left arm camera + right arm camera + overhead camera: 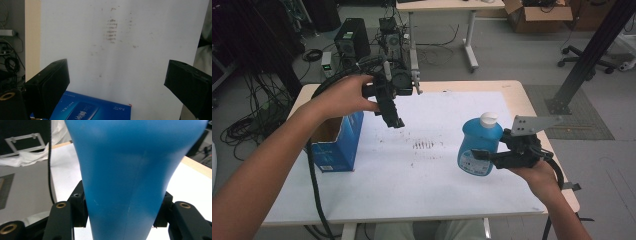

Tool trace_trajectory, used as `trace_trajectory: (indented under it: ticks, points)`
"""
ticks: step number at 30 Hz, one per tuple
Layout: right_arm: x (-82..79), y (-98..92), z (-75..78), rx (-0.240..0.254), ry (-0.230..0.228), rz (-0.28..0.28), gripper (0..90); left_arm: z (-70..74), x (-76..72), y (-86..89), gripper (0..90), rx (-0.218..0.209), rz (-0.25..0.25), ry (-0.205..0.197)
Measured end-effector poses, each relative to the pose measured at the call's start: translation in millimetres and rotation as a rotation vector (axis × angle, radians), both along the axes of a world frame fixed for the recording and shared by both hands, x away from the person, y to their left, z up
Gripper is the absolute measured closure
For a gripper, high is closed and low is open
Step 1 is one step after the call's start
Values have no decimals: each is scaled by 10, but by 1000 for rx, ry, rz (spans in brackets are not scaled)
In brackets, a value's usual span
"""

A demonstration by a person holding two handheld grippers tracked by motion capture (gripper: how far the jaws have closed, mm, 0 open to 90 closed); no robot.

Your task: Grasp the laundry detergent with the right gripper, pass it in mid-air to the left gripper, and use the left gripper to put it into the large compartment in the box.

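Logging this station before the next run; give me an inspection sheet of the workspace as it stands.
Surface: white sheet over a pale wooden table, with brown smudges.
Job's things: blue plastic bottle with white cap, held off the table; open blue cardboard box at the left.
Clutter: nothing seen.
Grippers: right gripper shut on the bottle; left gripper open and empty, above the box.
Cables: black cable hangs over the table's front edge.
Surroundings: computer tower, second desk, office chair.
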State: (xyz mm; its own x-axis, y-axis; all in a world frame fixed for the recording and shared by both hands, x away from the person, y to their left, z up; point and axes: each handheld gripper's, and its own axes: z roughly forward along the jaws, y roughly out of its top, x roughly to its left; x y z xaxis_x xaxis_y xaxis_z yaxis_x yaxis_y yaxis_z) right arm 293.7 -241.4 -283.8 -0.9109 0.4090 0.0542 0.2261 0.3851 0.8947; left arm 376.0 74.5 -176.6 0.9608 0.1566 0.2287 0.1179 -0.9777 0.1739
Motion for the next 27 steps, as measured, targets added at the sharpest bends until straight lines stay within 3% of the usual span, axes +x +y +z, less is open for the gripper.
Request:
trace_trajectory:
  ticks: [14,23,27]
  points:
    - [187,148,42,-2,23,98,444,91,-199,-17,62,-3,-37,3]
    - [252,300,83,-3,-5,157,446,215,-337,-86,61,-16,-85,1]
    - [282,401,125,-27,-30,196,447,236,-392,-118,61,-10,-112,13]
